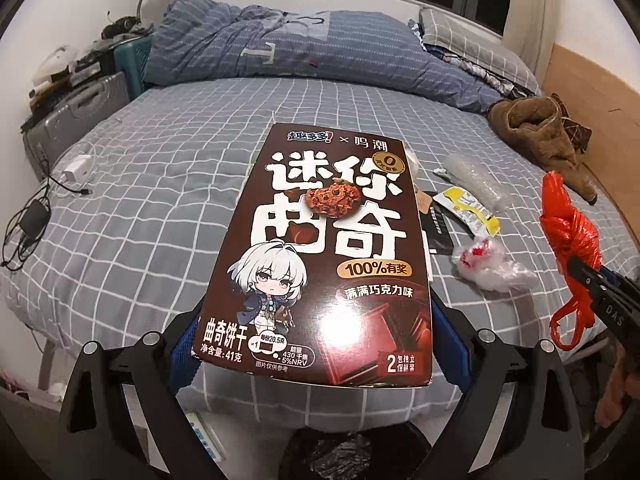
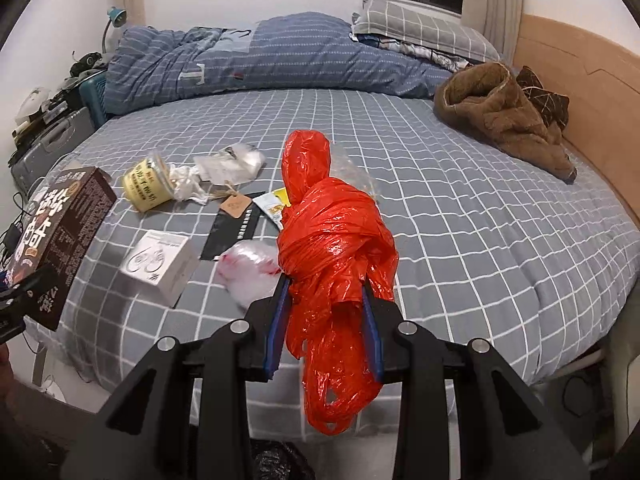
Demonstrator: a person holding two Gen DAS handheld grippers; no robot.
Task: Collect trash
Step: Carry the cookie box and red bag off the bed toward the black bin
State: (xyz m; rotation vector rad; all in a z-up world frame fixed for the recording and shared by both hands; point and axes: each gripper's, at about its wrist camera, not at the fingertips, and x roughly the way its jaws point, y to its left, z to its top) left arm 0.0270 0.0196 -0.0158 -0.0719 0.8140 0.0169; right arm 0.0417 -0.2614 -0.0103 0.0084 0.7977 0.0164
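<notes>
Now both grippers carry trash above the bed's near edge. Left gripper: jaws set wide, clamped on the sides of the brown cookie box, which juts forward beyond the pads. Right gripper: jaws nearly closed, pinching the knotted red plastic bag, its tail dangling below them.

You see a big bed — a blue blanket and pillow at its far end, a brown coat near its right side.
</notes>
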